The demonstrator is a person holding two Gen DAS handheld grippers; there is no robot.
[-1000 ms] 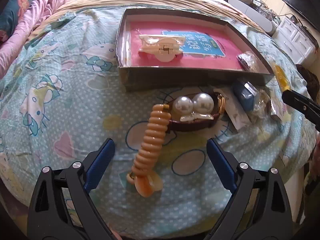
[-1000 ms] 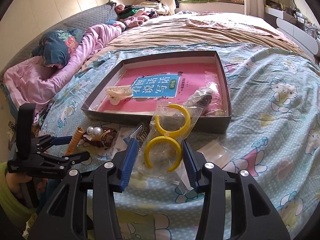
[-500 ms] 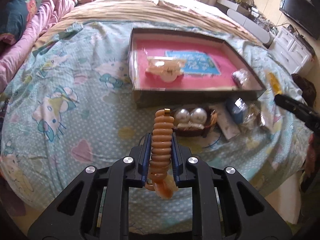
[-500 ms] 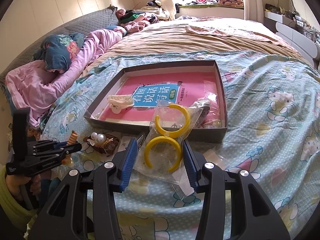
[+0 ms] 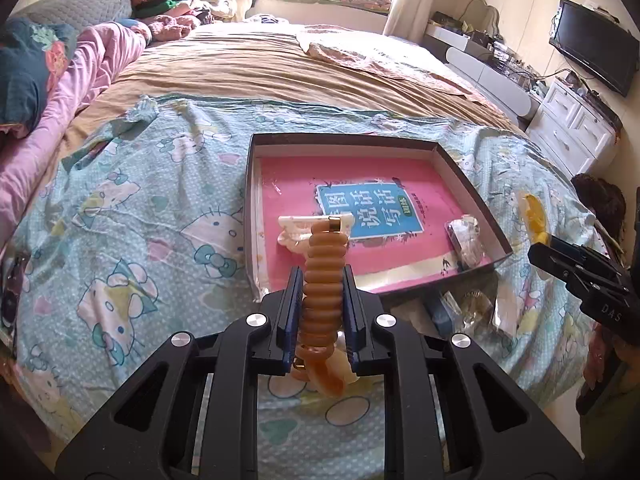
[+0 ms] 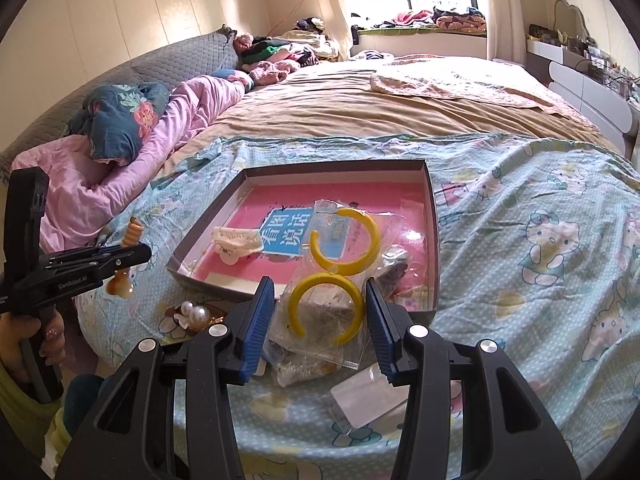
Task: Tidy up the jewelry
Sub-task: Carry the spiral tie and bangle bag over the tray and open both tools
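Note:
My left gripper [image 5: 322,274] is shut on a ribbed orange hair clip [image 5: 326,248] and holds it upright above the bed, in front of the dark open box [image 5: 472,196]. In the right wrist view the same clip [image 6: 132,232] sticks up out of the left gripper [image 6: 134,254] at the far left. My right gripper [image 6: 320,304] is shut on a clear bag with two yellow hoops [image 6: 340,252], held over the box's near edge [image 6: 434,240]. A cream claw clip [image 6: 236,242] and a small clear packet [image 5: 464,236] lie inside the box on a pink booklet.
A pearl hair piece [image 6: 192,314] and several small clear packets [image 5: 460,308] lie on the cartoon-print sheet just in front of the box. A flat clear packet [image 6: 368,396] lies near the bed edge. Pink bedding [image 6: 120,160] is piled at the left. A person's hand [image 6: 52,336] grips the left handle.
The left gripper went from open around the orange clip on the sheet to shut on it, then lifted it clear. The right gripper rose slightly, still holding the bag.

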